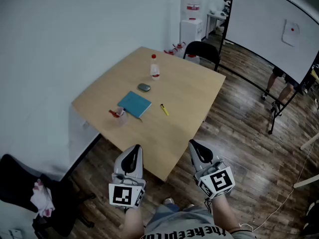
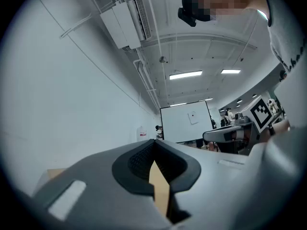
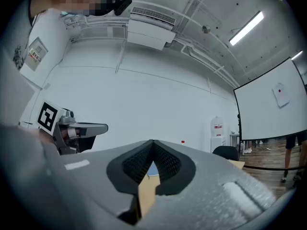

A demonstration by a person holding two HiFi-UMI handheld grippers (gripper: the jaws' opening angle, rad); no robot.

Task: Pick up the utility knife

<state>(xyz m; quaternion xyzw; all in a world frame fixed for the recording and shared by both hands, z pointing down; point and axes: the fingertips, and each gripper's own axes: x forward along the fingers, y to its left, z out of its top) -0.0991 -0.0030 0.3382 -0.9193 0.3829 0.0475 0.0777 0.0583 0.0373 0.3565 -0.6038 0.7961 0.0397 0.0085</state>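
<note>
Jaws closed and empty, left gripper (image 1: 135,149) and right gripper (image 1: 194,145) hover well short of what looks like the utility knife (image 1: 164,109).

The utility knife (image 1: 164,109) lies on the table (image 1: 192,91), right of the notebook (image 1: 134,104).

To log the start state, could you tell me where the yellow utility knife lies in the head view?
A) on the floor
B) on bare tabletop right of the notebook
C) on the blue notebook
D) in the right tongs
B: the utility knife lies on the table, right of the blue notebook.
</note>
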